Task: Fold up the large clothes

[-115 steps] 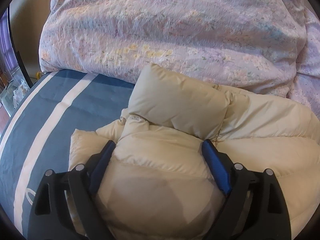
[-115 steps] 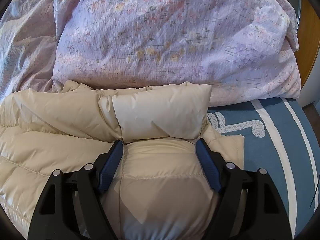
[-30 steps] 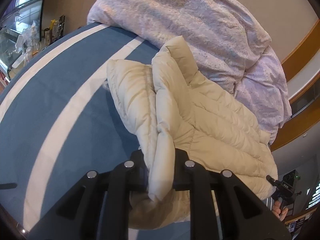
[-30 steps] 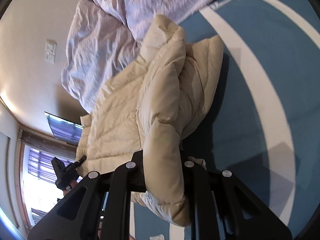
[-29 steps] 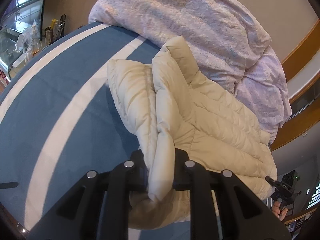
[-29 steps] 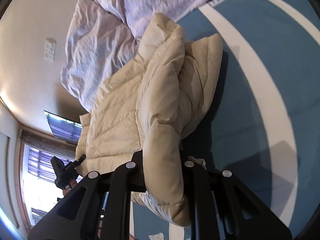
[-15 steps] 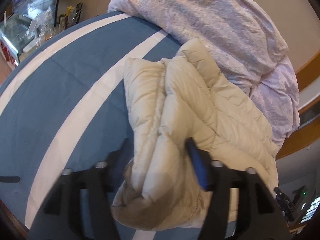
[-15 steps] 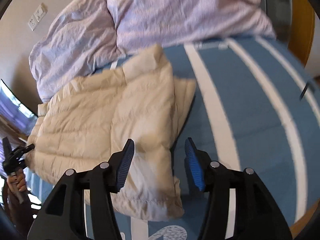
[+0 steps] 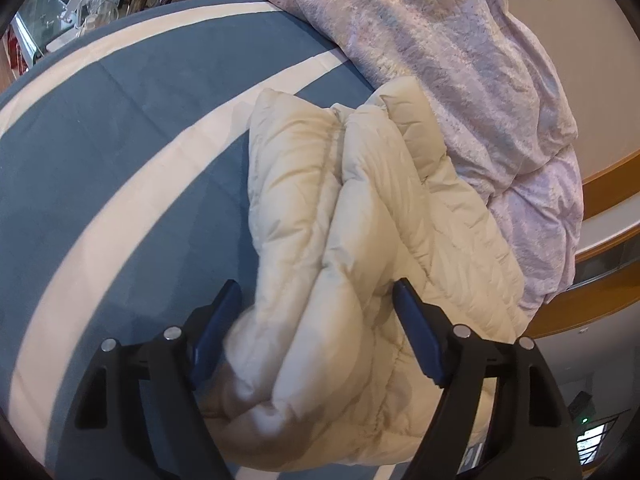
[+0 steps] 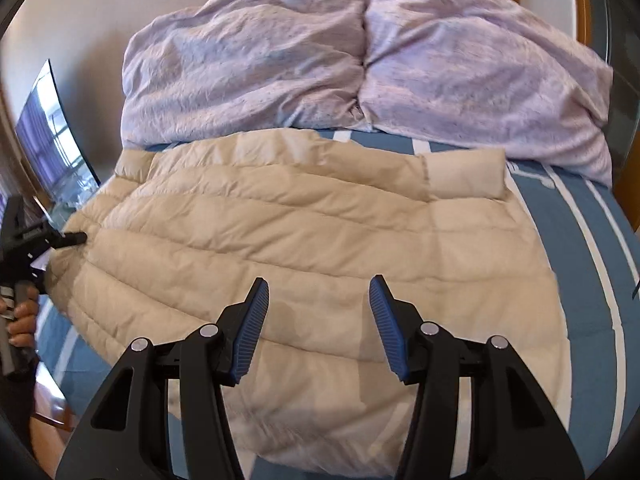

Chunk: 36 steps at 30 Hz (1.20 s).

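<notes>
A cream puffer jacket (image 9: 360, 208) lies folded on the blue bedcover with white stripes (image 9: 120, 128). My left gripper (image 9: 317, 283) is at the jacket's near folded end. Its jaws are opening, and the puffy fold bulges between the blue pads without being pinched. In the right wrist view the jacket (image 10: 300, 232) spreads flat across the bed, collar (image 10: 464, 176) at the far right. My right gripper (image 10: 319, 280) hovers open over its near half with nothing between the fingers. The left gripper (image 10: 40, 240) shows at the jacket's left edge, held by a hand (image 10: 22, 320).
A crumpled lilac floral duvet (image 10: 360, 60) is heaped along the far side of the bed, touching the jacket. A dark screen (image 10: 52, 132) stands at the left. A cluttered shelf (image 9: 80, 8) lies beyond the bed's far corner. Wooden trim (image 9: 600, 176) runs at the right.
Both grippers were shut on the jacket's folded edge and have let go. The right one drew back and rolled level; the jacket has dropped flat onto the bed.
</notes>
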Each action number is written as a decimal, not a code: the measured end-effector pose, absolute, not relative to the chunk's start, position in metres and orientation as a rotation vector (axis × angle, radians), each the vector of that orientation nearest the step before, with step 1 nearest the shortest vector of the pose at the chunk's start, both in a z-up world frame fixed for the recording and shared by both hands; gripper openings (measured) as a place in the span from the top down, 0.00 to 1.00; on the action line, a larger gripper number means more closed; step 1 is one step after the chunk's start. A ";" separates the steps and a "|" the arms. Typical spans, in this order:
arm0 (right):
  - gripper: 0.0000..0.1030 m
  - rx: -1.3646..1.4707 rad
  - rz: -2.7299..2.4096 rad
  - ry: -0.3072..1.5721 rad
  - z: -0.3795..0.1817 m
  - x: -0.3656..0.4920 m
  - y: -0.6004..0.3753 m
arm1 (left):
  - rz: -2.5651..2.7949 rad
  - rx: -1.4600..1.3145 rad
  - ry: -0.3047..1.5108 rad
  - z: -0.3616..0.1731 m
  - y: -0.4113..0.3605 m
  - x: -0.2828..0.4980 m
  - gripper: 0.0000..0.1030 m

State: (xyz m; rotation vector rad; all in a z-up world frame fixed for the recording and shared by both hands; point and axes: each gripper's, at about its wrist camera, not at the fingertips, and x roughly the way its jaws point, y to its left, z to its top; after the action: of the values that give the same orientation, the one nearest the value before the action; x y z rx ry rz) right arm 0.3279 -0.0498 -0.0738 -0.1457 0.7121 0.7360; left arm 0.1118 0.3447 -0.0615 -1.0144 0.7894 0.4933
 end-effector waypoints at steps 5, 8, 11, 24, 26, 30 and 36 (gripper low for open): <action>0.47 -0.148 0.683 0.694 -0.083 0.327 -0.041 | 0.493 -1.023 0.781 -0.062 0.344 0.115 0.41; 0.47 -0.136 0.674 0.708 -0.088 0.327 -0.039 | 0.486 -1.033 0.773 -0.063 0.345 0.116 0.52; 0.47 -0.112 0.669 0.690 -0.088 0.322 -0.040 | 0.483 -1.037 0.768 -0.061 0.346 0.116 0.57; 0.47 -0.192 0.643 0.730 -0.111 0.322 -0.017 | 0.455 -1.037 0.750 -0.058 0.344 0.115 0.68; 0.47 -0.165 0.643 0.724 -0.108 0.319 -0.020 | 0.454 -1.031 0.747 -0.055 0.344 0.115 0.68; 0.47 -0.127 0.676 0.718 -0.102 0.312 -0.024 | 0.459 -1.036 0.756 -0.057 0.345 0.115 0.67; 0.47 -0.218 0.654 0.747 -0.115 0.312 -0.006 | 0.457 -1.037 0.758 -0.061 0.345 0.116 0.63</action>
State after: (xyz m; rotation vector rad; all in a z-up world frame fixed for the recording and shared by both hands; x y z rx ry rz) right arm 0.3125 -0.0056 -0.1154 -0.2180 0.7475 0.6539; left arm 0.1161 0.3453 -0.0610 -1.0369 0.7577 0.4575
